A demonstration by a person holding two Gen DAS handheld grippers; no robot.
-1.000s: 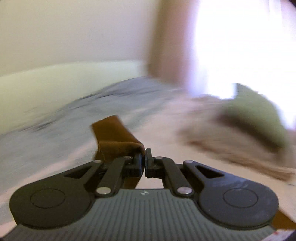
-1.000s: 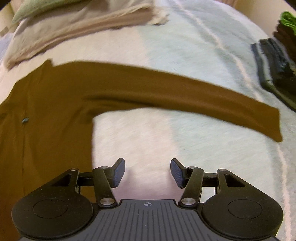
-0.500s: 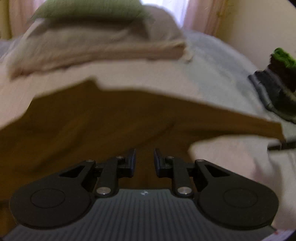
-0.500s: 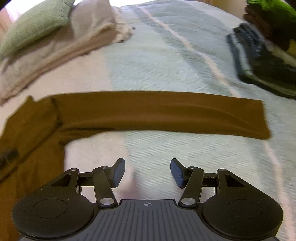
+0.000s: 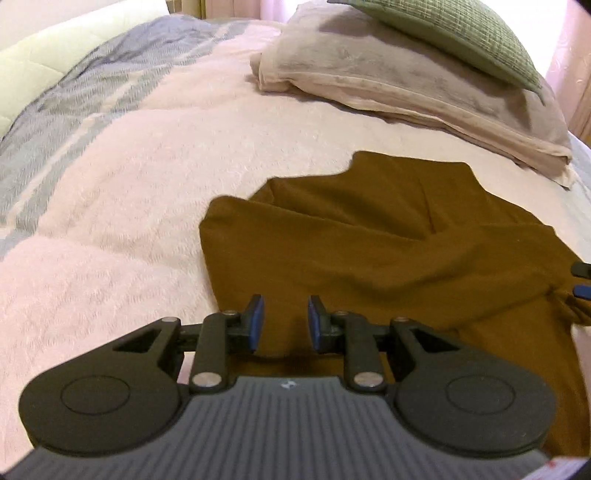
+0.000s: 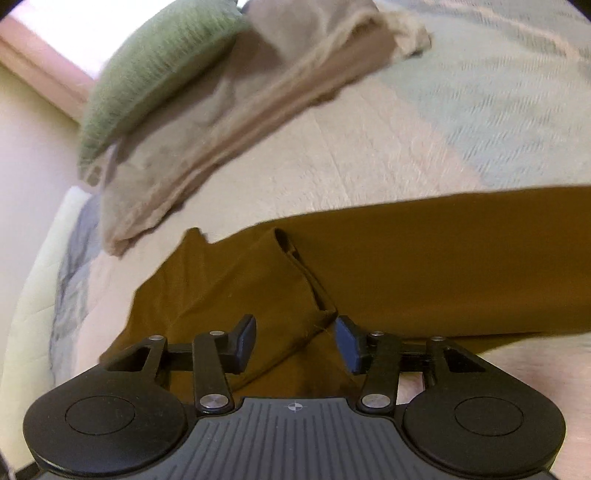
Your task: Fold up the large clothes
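Observation:
A brown long-sleeved top (image 5: 388, 251) lies spread on the bed. In the right wrist view the brown top (image 6: 443, 258) has one sleeve stretched out to the right, and a folded sleeve with its cuff (image 6: 284, 240) lies across the body. My left gripper (image 5: 284, 314) hovers low over the top's left part, jaws a narrow gap apart with nothing pinched. My right gripper (image 6: 295, 328) is closing, with the folded sleeve's edge between its jaws and the pads clear of the cloth. Its fingertips (image 5: 581, 280) show at the right edge of the left wrist view.
A folded beige blanket (image 5: 406, 85) with a green cushion (image 5: 461, 33) on it lies just beyond the top. The blanket (image 6: 221, 122) and cushion (image 6: 159, 62) also show from the right wrist. The pink and grey striped bedspread (image 5: 129, 166) extends left to a pale padded edge (image 5: 55, 62).
My left gripper has let go of the brown sleeve, parted its jaws and come down over the top. My right gripper has swung left onto the garment and its jaws have narrowed.

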